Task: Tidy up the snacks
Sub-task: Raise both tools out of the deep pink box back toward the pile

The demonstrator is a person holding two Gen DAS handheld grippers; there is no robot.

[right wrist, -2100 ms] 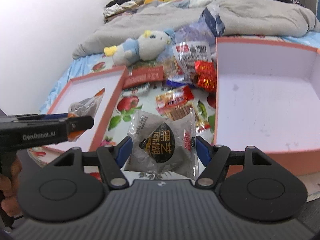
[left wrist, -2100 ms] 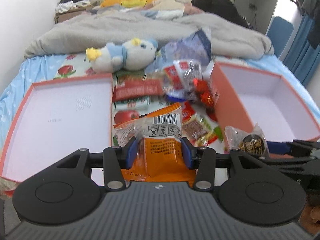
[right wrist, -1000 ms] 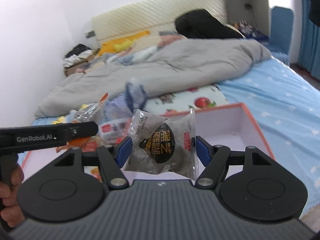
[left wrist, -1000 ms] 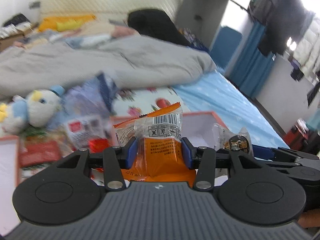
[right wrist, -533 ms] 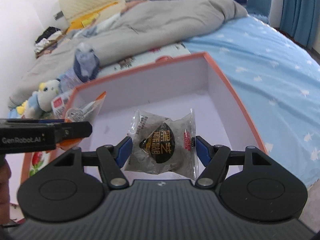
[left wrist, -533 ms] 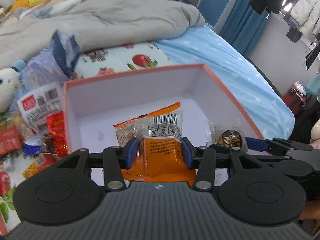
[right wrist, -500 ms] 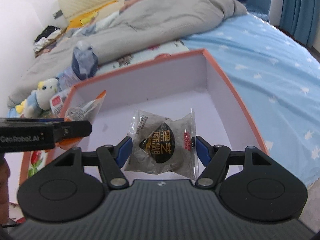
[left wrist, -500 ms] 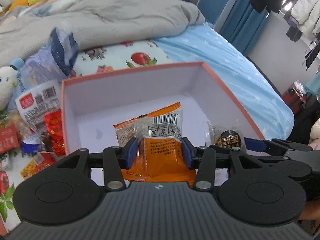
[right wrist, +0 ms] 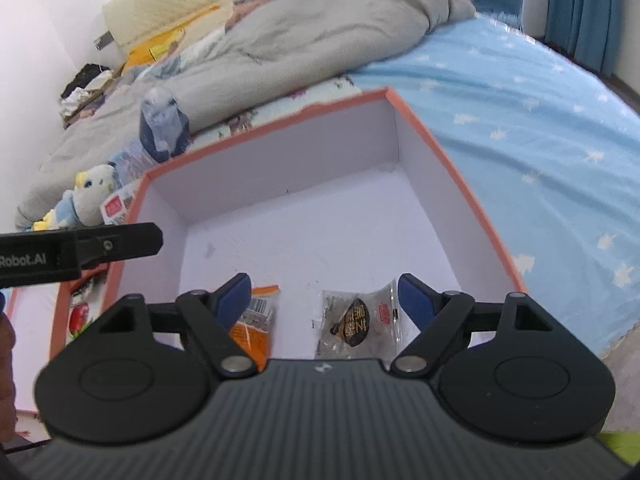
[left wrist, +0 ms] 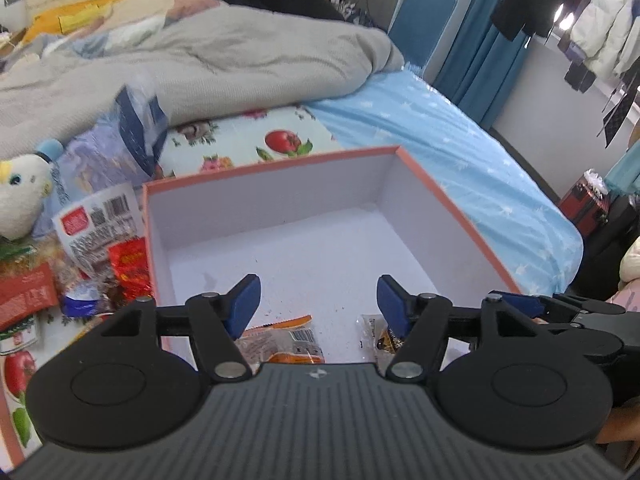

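Observation:
An orange-rimmed white box [left wrist: 436,196] [right wrist: 448,152] lies on the bed under both grippers. An orange snack packet [left wrist: 288,344] [right wrist: 252,324] and a clear packet with a dark round pastry [left wrist: 378,334] [right wrist: 358,326] lie on the box floor near its front wall. My left gripper [left wrist: 318,300] hangs above them, its jaws opening, nothing between the blue pads. My right gripper [right wrist: 324,294] is beside it, jaws also opening and free of the pastry packet below. The left gripper's arm [right wrist: 80,246] shows at the left of the right wrist view.
A heap of loose snack packets [left wrist: 100,240] lies left of the box, with a plush toy [left wrist: 20,196] [right wrist: 90,196] and a blue bag [left wrist: 132,136]. A grey blanket [left wrist: 200,56] covers the far bed. A second box rim [right wrist: 58,320] sits further left.
Both grippers have sunk towards the box and their jaws have spread. The orange packet and the pastry packet have dropped out onto the box floor.

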